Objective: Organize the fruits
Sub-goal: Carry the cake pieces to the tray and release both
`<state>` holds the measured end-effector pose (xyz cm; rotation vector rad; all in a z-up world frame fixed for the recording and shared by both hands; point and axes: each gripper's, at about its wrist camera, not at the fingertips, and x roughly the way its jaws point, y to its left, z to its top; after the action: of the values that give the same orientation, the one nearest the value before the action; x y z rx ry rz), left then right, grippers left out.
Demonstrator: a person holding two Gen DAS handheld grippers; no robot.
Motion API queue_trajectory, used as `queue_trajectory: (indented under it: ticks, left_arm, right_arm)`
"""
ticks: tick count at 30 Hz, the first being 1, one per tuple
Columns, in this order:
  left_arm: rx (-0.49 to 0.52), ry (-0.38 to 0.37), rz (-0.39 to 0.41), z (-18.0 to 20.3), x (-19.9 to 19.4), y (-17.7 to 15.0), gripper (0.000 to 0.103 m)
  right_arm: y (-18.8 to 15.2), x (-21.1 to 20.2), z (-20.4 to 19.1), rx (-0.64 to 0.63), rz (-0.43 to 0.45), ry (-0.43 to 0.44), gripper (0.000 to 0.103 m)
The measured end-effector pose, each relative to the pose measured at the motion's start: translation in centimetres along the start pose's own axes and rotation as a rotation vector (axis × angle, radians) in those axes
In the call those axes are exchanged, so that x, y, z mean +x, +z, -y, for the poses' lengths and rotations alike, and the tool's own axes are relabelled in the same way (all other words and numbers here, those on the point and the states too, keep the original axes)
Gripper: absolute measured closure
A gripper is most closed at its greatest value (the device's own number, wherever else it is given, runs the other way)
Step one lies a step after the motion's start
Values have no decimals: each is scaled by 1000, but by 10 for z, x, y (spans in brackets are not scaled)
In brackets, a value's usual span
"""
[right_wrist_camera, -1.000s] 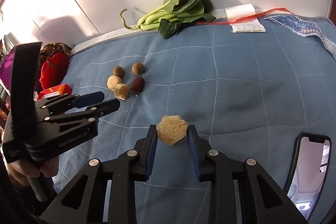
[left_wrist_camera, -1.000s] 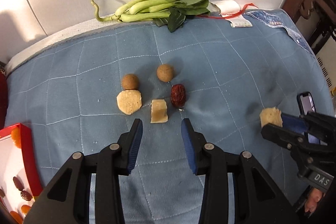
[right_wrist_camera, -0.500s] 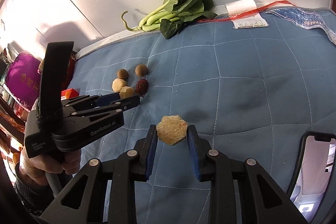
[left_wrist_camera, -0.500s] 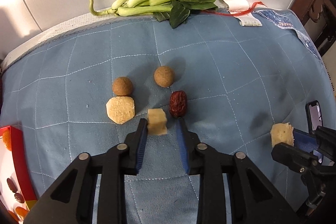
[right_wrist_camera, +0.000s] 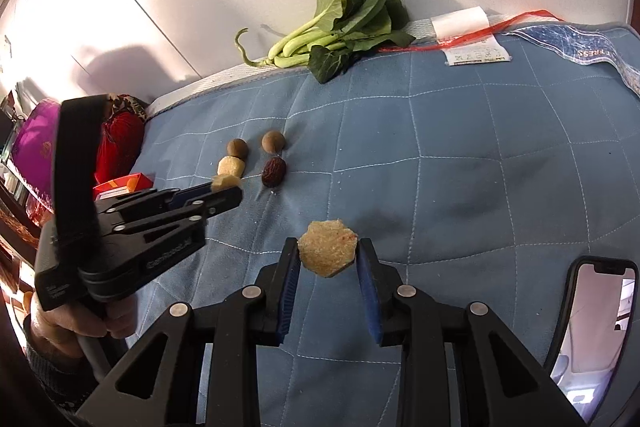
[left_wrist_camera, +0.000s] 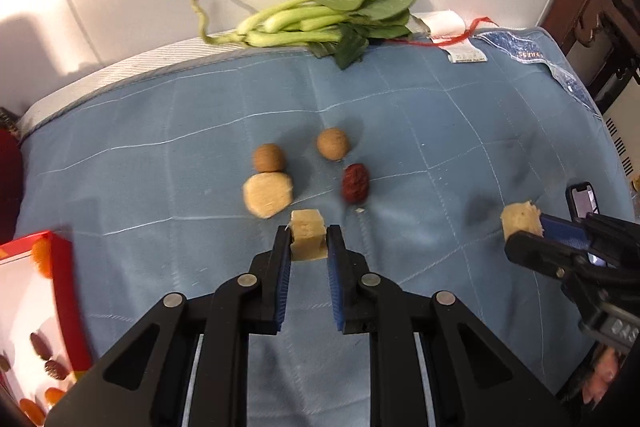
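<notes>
Between left tongs [left_wrist_camera: 308,241], pale chunk [left_wrist_camera: 306,234] upright

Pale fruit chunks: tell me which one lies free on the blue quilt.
The rounded pale chunk touching the left brown ball. The square chunk is in the left tongs; the flat one in the right tongs.
</notes>
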<state>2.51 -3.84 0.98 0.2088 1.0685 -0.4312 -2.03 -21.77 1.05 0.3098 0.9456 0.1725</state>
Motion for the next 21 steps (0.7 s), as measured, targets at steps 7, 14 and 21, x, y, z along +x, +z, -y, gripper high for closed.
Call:
queue_trajectory:
  ticks: [7,14,21]
  left_arm:
    - [-74,65,51,-53,-47,-26,88]
    - [-204,170,78,-121,-81,-57,88]
    - [-410,351,71,-204,-113,-97,88]
  right_arm:
    - [0,10,-32,-50,6,52,74]
    - [-6,19,-102,-172,30,149,74]
    - [-13,49,-214,-347,13,265,74]
